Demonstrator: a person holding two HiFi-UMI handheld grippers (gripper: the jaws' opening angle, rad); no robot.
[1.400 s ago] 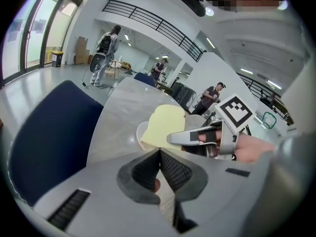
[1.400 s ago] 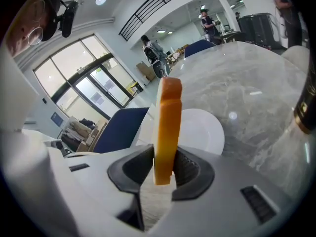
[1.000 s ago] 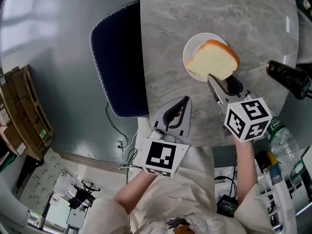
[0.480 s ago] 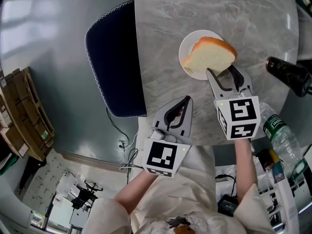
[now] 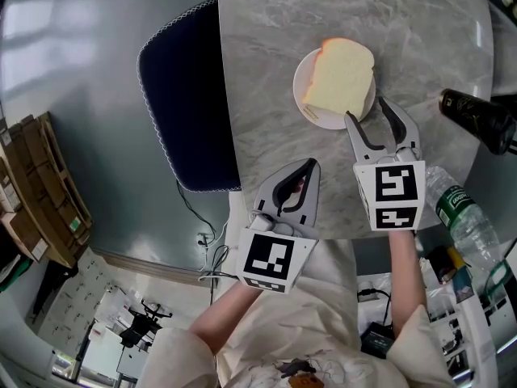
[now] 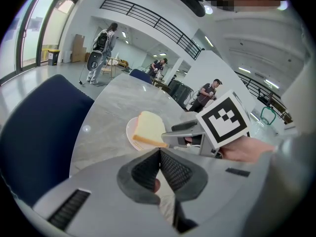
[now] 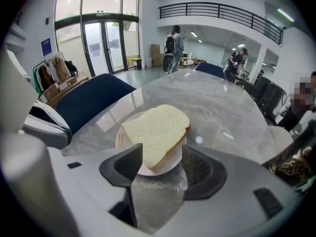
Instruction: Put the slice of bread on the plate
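The slice of white bread (image 5: 339, 79) lies on the small white plate (image 5: 309, 116) on the grey marble table, leaning a little over the plate's near rim. My right gripper (image 5: 366, 110) stands just behind it, its jaws opening. In the right gripper view the bread's (image 7: 157, 132) near corner reaches between the pads (image 7: 129, 166), which do not press on it; the plate (image 7: 120, 138) shows beneath. My right gripper (image 7: 162, 158) holds nothing. My left gripper (image 5: 308, 165) rests shut and empty at the table's near edge, and it (image 6: 159, 153) looks toward the bread (image 6: 148, 129).
A dark blue chair (image 5: 190, 95) stands at the table's left side. A black object (image 5: 477, 121) lies at the table's right edge, with a plastic bottle (image 5: 456, 217) below it. Cardboard boxes (image 5: 36, 192) sit on the floor far left. People stand far off in the hall.
The right gripper rolled upright and its jaws opened, letting go of the bread. The slice, earlier held tilted over the plate, now rests on it.
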